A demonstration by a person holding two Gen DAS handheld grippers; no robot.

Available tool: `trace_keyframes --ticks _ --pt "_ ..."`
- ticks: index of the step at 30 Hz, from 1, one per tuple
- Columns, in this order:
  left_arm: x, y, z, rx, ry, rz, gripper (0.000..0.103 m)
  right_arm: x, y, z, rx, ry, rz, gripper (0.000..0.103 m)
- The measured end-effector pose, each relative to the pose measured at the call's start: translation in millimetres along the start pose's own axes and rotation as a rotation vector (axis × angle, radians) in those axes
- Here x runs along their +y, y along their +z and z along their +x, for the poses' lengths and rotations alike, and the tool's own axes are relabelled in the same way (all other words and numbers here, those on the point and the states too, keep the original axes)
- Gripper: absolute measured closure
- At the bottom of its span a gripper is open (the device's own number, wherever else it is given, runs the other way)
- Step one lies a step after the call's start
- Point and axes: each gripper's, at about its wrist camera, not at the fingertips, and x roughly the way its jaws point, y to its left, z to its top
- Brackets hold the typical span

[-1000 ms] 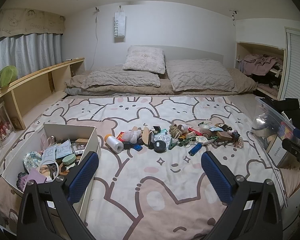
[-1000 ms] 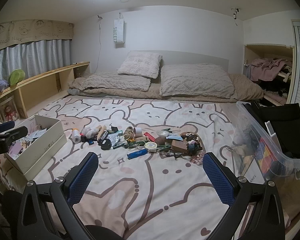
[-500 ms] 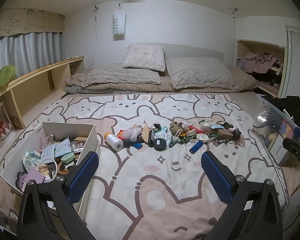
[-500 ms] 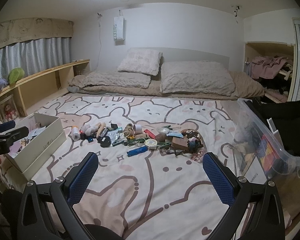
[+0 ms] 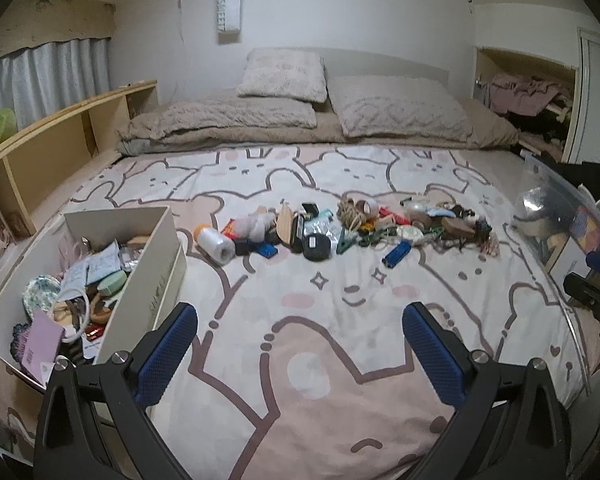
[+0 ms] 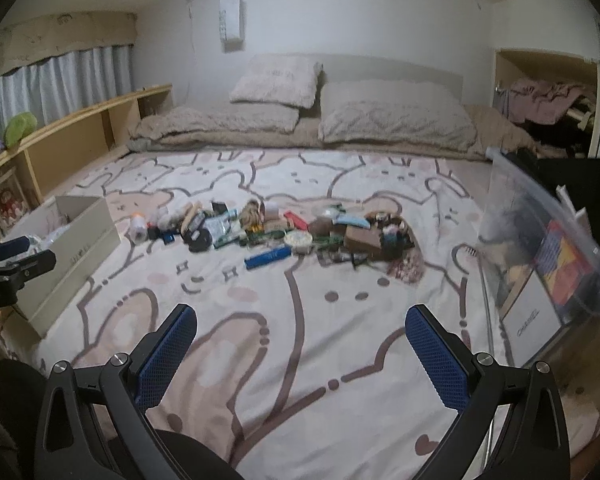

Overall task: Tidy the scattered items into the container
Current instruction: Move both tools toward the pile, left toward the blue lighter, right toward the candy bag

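Left gripper (image 5: 300, 350), right gripper (image 6: 301, 350): fingers spread, empty, lower frame. Scattered items (image 5: 340, 232): mid-frame on bed (image 5: 300, 300). White box (image 5: 156, 280): left, part-filled.

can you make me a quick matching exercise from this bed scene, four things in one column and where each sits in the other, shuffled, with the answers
Things:
1. white thread spool
2. blue lighter
3. white box
4. clear plastic bin

Places:
A. at the bed's right edge
B. on the near side of the pile, right of its middle
C. at the pile's left end, nearest the box
D. on the bed's left side, already holding items

Pairs: 1-C, 2-B, 3-D, 4-A
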Motion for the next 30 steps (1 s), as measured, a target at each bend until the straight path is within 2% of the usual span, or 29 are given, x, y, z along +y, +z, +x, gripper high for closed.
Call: trace_keyframes --ticks 13,18,25,30 --pt "-7.2 -30.1 50.5 0.142 -0.011 0.032 0.000 -16.0 -53.0 59.4 0.211 -0.034 0.020 0.000" --pt "-12.3 -44.4 69.1 0.199 -0.011 0.037 0.000 -24.7 -78.4 87.4 0.308 -0.075 0.011 0.000" --pt "-17.0 -60.4 94.1 0.249 -0.018 0.037 0.000 -37.5 -93.0 106.7 0.354 -0.069 0.062 0.000" --pt "-20.5 -66.8 119.3 0.284 -0.052 0.004 0.000 -46.1 -86.7 122.1 0.345 -0.084 0.059 0.000"
